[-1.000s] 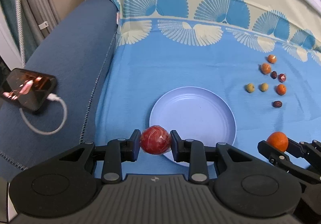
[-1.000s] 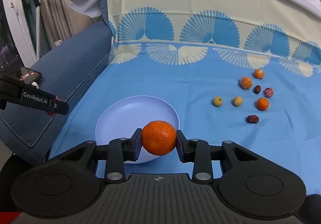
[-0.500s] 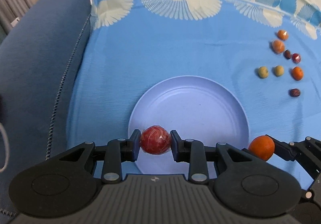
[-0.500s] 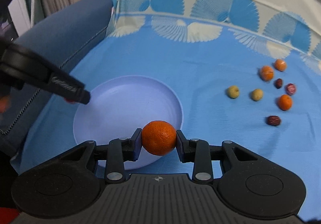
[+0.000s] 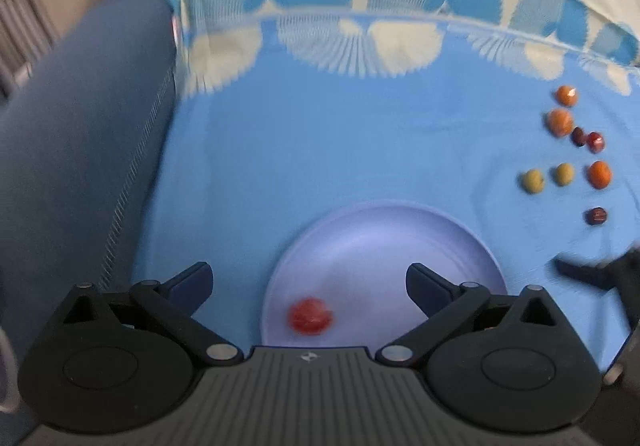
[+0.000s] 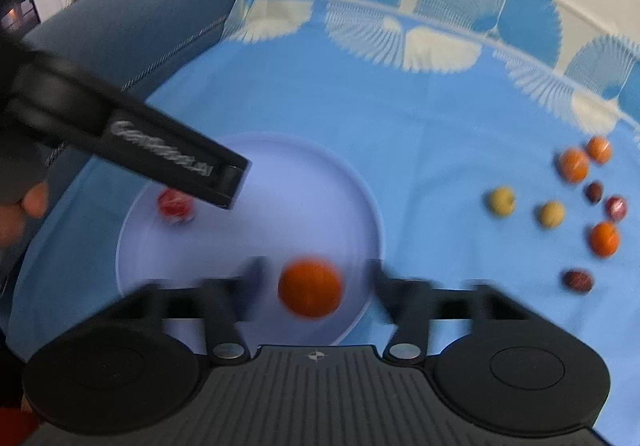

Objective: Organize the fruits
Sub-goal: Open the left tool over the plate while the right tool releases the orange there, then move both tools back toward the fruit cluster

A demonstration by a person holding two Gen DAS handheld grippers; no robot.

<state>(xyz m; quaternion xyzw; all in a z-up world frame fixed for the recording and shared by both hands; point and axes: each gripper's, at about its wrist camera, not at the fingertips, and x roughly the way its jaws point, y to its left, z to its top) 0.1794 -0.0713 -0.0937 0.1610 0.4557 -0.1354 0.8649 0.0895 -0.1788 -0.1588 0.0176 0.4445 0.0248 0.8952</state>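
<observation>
Two fruits (image 6: pixel 310 287) in plate (image 6: pixel 360 182); others (image 6: pixel 551 214) on cloth (image 6: pixel 400 106), right.

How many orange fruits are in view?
4: one large orange fruit over the plate, three smaller on the cloth at right. None seems hidden.

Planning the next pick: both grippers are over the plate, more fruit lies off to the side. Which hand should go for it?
Right, probably. The loose fruits lie on the right gripper's side of the plate; the left gripper sits at the plate's far side. Both sets of jaws are opening, neither gripping.
</observation>
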